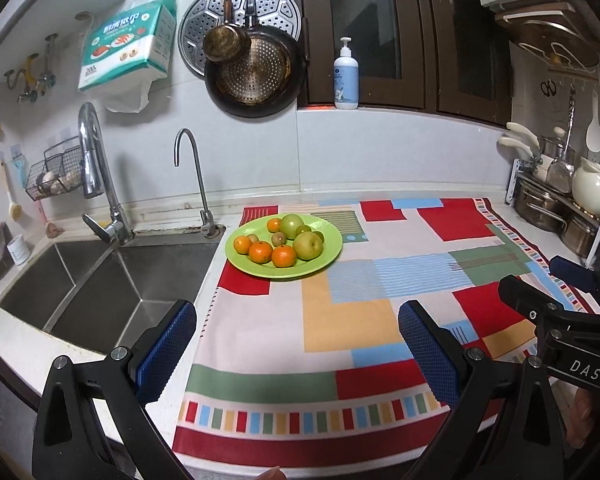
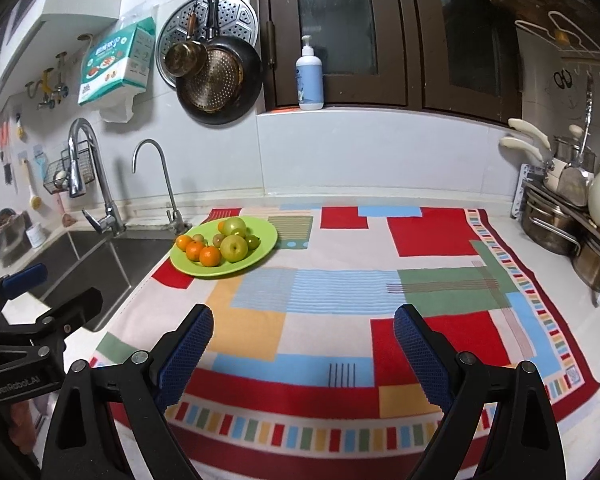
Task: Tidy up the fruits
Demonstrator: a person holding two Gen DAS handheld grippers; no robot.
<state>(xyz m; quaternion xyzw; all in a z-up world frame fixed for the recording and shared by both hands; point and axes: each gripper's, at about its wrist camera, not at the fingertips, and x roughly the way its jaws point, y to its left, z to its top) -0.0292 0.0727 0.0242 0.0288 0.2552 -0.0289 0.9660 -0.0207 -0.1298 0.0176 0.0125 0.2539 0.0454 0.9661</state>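
Patterned cloth bears green plate of fruits beside sink.

left claw: black arms | blue textured pads | silver screws | right claw: same

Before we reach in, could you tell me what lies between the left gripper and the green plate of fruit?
Only bare patterned cloth lies between the left gripper and the green plate, shown in the left wrist view.

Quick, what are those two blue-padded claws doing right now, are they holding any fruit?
Left gripper: open, holding nothing.
Right gripper: open, holding nothing.
All fruit lies on the round green plate.
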